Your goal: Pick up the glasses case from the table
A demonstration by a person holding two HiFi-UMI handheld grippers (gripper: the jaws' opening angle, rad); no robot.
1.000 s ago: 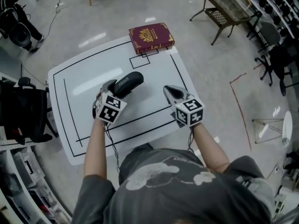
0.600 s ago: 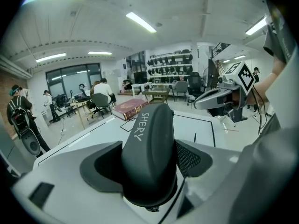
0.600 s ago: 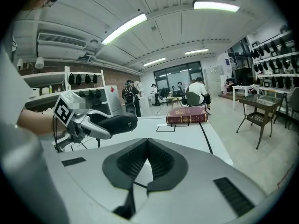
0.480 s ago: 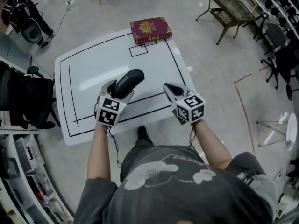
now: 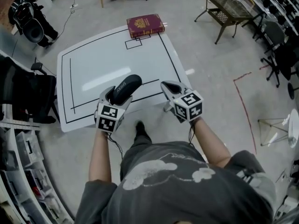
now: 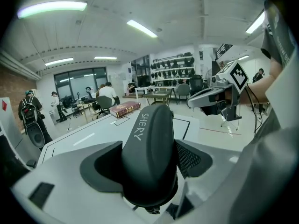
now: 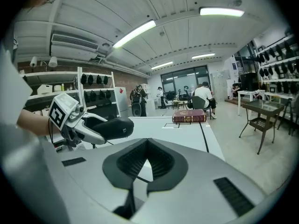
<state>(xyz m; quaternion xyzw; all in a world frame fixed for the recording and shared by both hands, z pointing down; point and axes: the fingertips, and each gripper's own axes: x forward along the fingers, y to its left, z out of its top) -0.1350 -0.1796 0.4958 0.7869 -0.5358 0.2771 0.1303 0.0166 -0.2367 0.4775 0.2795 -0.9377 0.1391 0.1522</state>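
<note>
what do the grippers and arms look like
Both the left gripper and the right gripper have pale grey shells tapering to jaws lined with black ribbed pads. Each carries a white cube printed with black square markers, and a thin black cable trails from each. The person wears a grey short-sleeved T-shirt with a pale print.

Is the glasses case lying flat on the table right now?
No, the glasses case is clamped between the jaws of the left hand-held gripper, held up off the table.
</note>
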